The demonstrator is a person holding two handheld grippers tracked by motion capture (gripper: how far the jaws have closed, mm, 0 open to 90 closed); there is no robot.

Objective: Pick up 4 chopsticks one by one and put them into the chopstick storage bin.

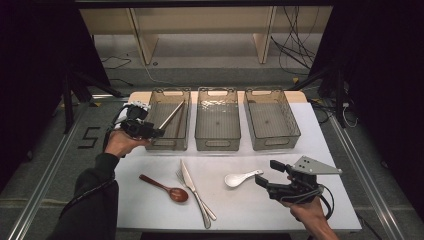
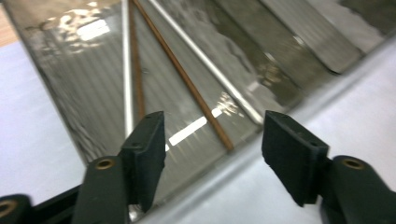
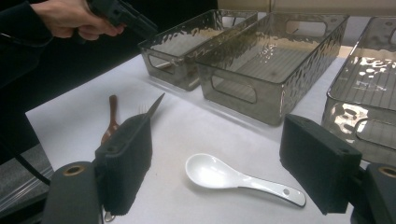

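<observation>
- Sorting is partly done: the chopsticks already lie in the left bin.
- Left on the worktop: white spoon, wooden spoon, knife and fork.
- The left tool hovers at that bin's near left corner, released and empty.
- The right tool, spread wide and empty, points at the white spoon from just beside its handle.

The desk is white, and the three bins on it are smoky grey see-through plastic with a hammered, rippled pattern on the walls and fine ribs on the floor. One chopstick in the left bin is reddish brown, another silver. The ladle-shaped spoon is glossy white, the other spoon reddish-brown wood, the knife silvery, and both grippers' fingers matte black.
</observation>
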